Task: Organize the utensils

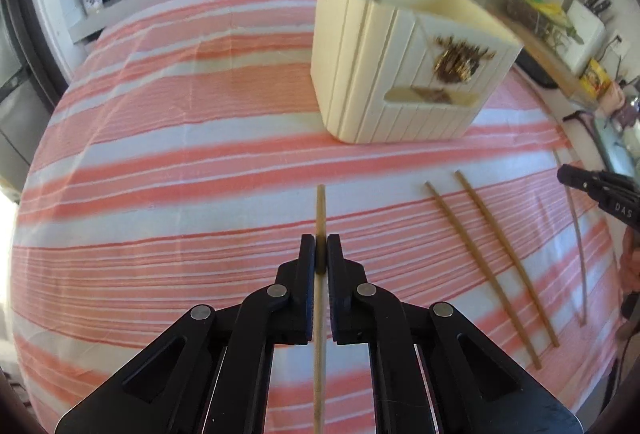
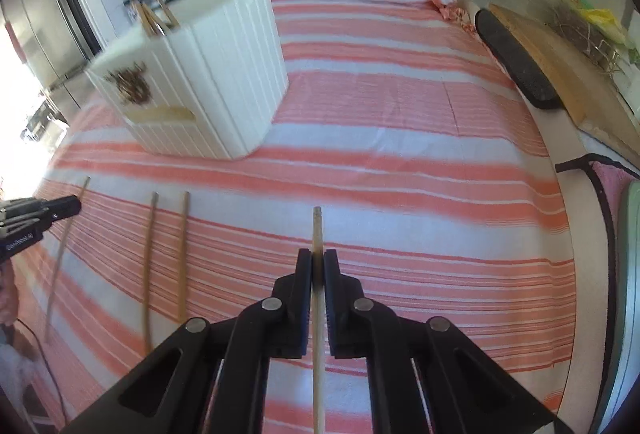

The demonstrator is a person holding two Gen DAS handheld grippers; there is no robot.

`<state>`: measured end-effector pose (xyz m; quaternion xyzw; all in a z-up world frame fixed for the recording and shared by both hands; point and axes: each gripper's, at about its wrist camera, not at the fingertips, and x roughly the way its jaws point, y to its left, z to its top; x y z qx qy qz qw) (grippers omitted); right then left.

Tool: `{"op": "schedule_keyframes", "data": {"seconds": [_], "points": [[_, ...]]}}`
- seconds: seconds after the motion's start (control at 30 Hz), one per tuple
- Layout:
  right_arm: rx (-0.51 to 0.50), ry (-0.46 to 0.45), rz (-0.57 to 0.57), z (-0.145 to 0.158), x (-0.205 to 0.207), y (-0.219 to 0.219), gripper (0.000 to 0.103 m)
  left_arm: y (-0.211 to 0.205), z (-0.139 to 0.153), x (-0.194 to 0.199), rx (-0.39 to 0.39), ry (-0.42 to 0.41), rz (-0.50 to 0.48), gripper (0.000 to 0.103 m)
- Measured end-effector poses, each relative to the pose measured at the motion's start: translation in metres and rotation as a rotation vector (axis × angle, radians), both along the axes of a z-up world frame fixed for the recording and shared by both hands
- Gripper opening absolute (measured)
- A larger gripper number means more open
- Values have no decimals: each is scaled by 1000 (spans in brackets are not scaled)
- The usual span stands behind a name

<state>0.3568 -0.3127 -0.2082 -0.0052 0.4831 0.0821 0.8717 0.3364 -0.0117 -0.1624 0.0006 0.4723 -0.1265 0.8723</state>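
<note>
Wooden chopstick sits clamped in the left gripper, jaws closed on its shaft with the tip poking out ahead, above the striped surface. Two more chopsticks lie loose on the cloth to the right, and the cream holder beyond already has a few standing in it.

From the right wrist, the right gripper is likewise closed on its own chopstick. Light, stiff and thin, such a stick probably swivels easily; gripping near mid-length should steady it for dropping into the holder.
</note>
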Motion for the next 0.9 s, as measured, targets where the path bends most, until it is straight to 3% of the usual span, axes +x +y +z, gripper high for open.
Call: {"op": "schedule_keyframes", "data": {"seconds": [0.2, 0.3, 0.43, 0.57, 0.7, 0.83, 0.9], "points": [[93, -236, 64, 88, -68, 3, 6, 25, 69, -52, -140, -162, -11, 4], [86, -297, 91, 117, -87, 7, 6, 33, 97, -75, -175, -221, -17, 4], [96, -367, 79, 145, -99, 9, 6, 41, 132, -78, -232, -302, -7, 4], [76, -483, 74, 186, -78, 21, 6, 50, 188, -69, -270, -453, 38, 4], [55, -589, 72, 228, -37, 38, 6, 49, 231, -36, -305, -617, 123, 4], [70, -707, 75, 257, 1, 56, 6, 31, 243, 11, -295, -668, 177, 4], [92, -738, 82, 258, 18, 63, 6, 18, 237, 36, -274, -641, 170, 4]]}}
